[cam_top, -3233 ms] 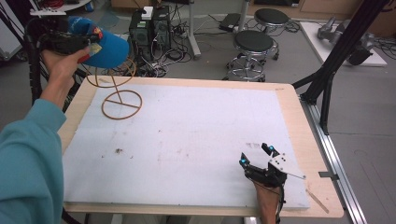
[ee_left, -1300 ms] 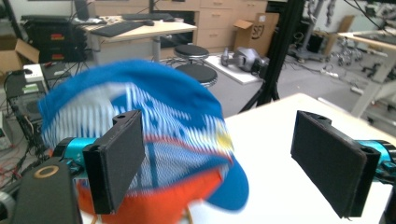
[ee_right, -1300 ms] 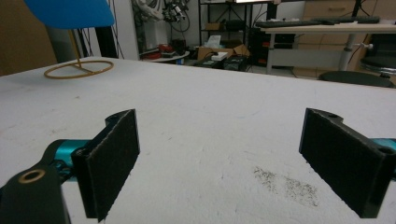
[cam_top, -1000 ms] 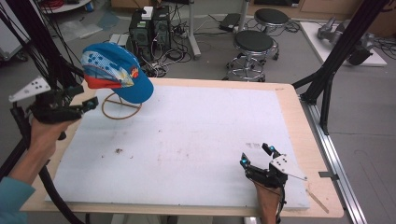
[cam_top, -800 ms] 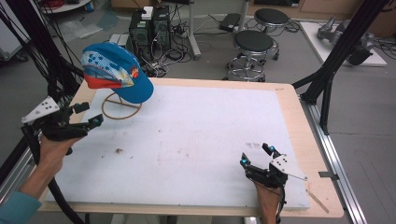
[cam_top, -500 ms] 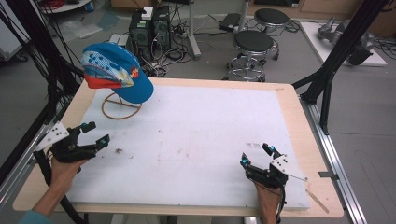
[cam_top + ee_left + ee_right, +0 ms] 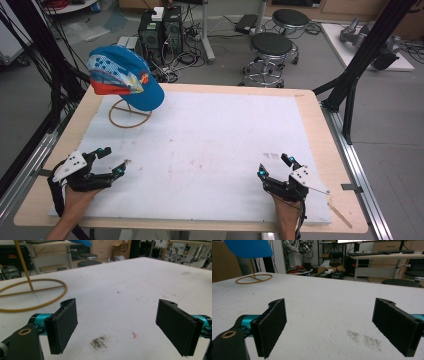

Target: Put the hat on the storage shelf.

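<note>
Now the cap (image 7: 125, 75) sits on its wire stand (image 7: 129, 114) at the table's (image 7: 320, 120) far left corner, and both tongs rest empty at the near edge.
Left tongs (image 7: 111, 162) lie nearer to it, the cap up and slightly right of them, its brim pointing left; right tongs (image 7: 273, 166) are well apart across the white mat. Both pairs stand spread, nothing between them. Compared with a second ago, the left tongs have dropped back from beside the stand to the near left edge; the right ones have not moved.
</note>
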